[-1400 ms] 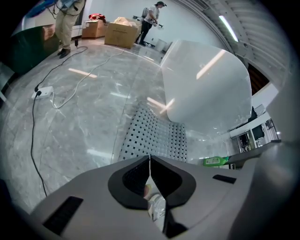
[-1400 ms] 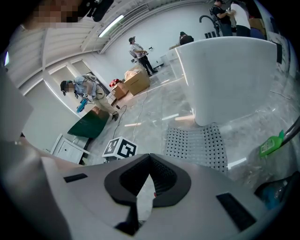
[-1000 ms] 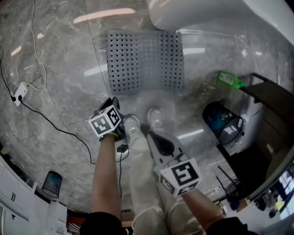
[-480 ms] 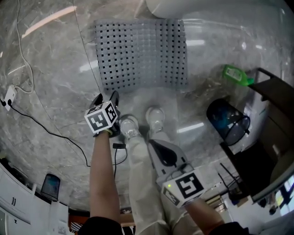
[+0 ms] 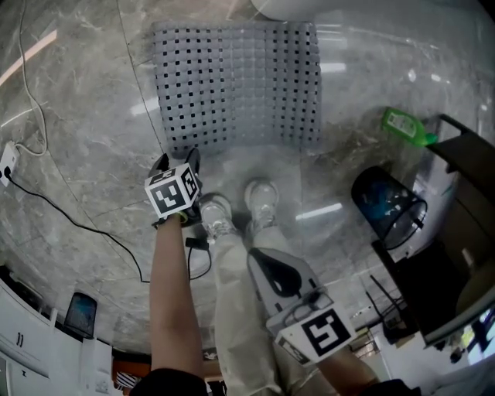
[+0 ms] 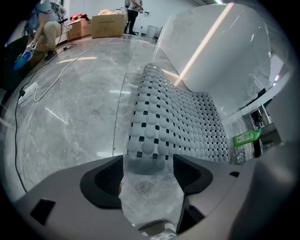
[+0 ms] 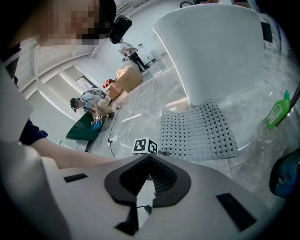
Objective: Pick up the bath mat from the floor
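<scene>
Head view: the bath mat (image 5: 236, 81) lies flat on the marble floor (image 5: 77, 116) at twelve o'clock, its far edge by the white bathtub (image 5: 294, 6). No part of it is lifted, so I judge the whole pickup is left to do. The left gripper (image 5: 176, 161) hangs just short of the mat's seven-o'clock corner. Its jaws have just been opening and stand wide, with only bare floor between them. The right gripper (image 5: 268, 261), at five o'clock, is clenched on nothing. Counted: one mat, two grippers, one green bottle (image 5: 406, 126) at two o'clock, one dark bin (image 5: 387, 205) at three o'clock, two shoes (image 5: 216, 216).
</scene>
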